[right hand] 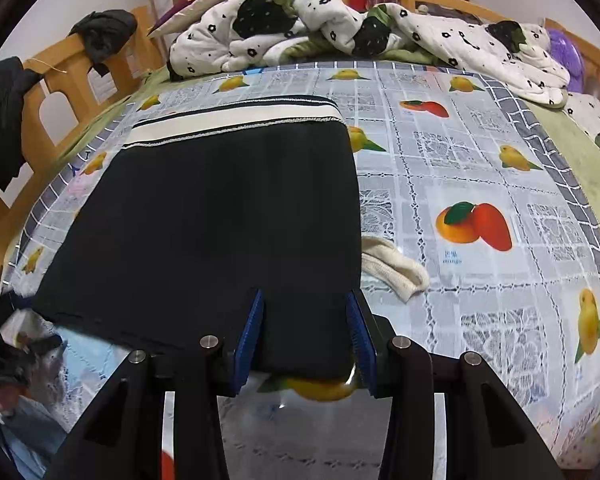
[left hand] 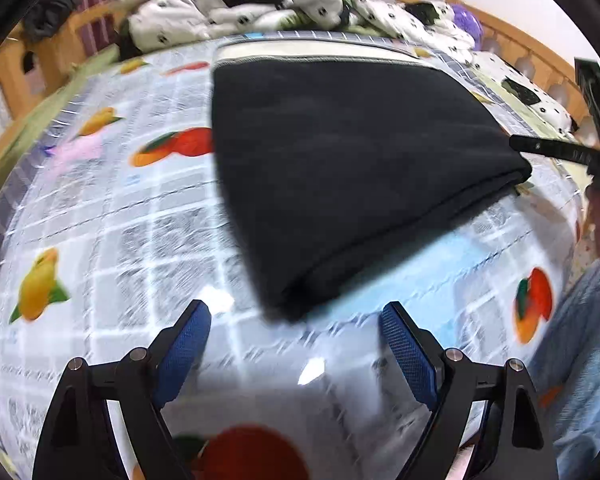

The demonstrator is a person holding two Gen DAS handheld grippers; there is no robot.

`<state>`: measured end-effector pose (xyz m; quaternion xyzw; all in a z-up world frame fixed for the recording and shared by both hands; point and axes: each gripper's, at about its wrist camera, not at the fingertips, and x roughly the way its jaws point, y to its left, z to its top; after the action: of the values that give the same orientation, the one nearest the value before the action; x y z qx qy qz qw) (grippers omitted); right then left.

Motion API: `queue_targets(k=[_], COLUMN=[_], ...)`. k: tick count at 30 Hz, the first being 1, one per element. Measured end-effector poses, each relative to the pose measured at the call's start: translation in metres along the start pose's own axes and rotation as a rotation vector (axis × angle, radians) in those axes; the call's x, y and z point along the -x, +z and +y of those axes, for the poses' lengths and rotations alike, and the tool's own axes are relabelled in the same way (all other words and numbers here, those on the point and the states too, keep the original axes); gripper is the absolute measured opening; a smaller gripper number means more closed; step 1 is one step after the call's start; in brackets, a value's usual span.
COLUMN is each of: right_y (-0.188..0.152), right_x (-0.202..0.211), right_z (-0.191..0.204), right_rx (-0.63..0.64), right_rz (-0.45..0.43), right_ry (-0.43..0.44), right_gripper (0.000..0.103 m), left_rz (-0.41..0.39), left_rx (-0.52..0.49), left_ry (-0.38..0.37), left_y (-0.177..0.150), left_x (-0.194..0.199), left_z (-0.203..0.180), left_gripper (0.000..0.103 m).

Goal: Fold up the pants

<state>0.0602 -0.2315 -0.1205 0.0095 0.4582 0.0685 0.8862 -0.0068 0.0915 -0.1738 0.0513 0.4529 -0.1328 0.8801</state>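
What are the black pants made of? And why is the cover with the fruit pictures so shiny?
The pants look like soft, thick knit or fleece: matte black, no shine, with rounded folded edges and a cream ribbed waistband. The fruit cover looks like plastic or vinyl: smooth and glossy, with bright glare spots from the lights. I can't be sure of either.

1. Both pictures are bright. The light seems to come from above, in the room.
2. The left wrist picture is smeared all over. The fruit-print cover looks streaky, and the edges of the black pants are soft.
3. The right wrist picture is much sharper. Only the lower left of the frame is blurry.
4. White shiny spots sit on the cover in the lower middle of the left wrist picture.
5. The pants are so dark that no folds show.
6. Both pictures are round with black corners. Straight lines bend near the edges.
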Motion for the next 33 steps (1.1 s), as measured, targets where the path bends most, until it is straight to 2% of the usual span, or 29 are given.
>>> queue_targets(k=[3,5,7,9,12,13,14,16,20,22,26,29,30,33], right_y=[0.000,-0.001,-0.002,-0.003,-0.006,-0.007,-0.008,-0.008,-0.002,0.000,0.003,0.001,0.001,-0.002], right_x=[0.007,0.009,0.008,0.004,-0.008,-0.012,-0.016,-0.018,-0.006,-0.001,0.008,0.010,0.009,-0.003], right_z=[0.006,0.009,0.009,0.007,0.004,0.002,-0.001,-0.005,-0.008,-0.010,-0.010,0.001,0.005,0.014], right_rx=[0.020,0.030,0.029,0.027,0.030,0.028,0.013,-0.013,-0.013,-0.020,-0.034,0.012,0.028,0.074], right_rz=[-0.019,-0.025,-0.022,-0.009,0.018,0.027,0.033,0.045,0.018,-0.004,-0.049,-0.067,-0.068,-0.026], right_ry=[0.000,-0.002,-0.005,-0.012,-0.019,-0.022,-0.018,0.001,-0.015,-0.018,0.030,0.055,0.050,0.029], right_gripper=[0.043,0.043,0.043,0.043,0.043,0.048,0.050,0.051,0.051,0.051,0.051,0.051,0.051,0.051], left_rz=[-0.018,-0.040,-0.067,-0.068,-0.076,-0.063,-0.035,-0.031,0.001,-0.003,-0.085,-0.159,-0.177,-0.181], left_rx=[0.005,0.003,0.002,0.029,0.045,0.052,0.062,0.078,0.188,0.227,0.273,0.293,0.293,0.271], left_ry=[0.040,0.106,0.144,0.132,0.121,0.107,0.097,0.084,0.025,0.023,-0.032,-0.058,-0.073,-0.078], left_y=[-0.004,-0.001,0.005,0.010,0.010,0.008,0.007,0.006,0.002,-0.002,0.000,0.007,0.011,0.026], left_x=[0.006,0.008,0.010,0.009,0.007,0.005,0.000,-0.002,0.009,0.014,0.034,0.046,0.046,0.040], left_z=[0.001,0.001,0.001,0.001,0.001,0.002,0.004,0.007,0.021,0.027,0.036,0.036,0.034,0.024], left_gripper=[0.087,0.087,0.078,0.053,0.028,0.025,0.025,0.025,0.038,0.040,0.040,0.054,0.054,0.054])
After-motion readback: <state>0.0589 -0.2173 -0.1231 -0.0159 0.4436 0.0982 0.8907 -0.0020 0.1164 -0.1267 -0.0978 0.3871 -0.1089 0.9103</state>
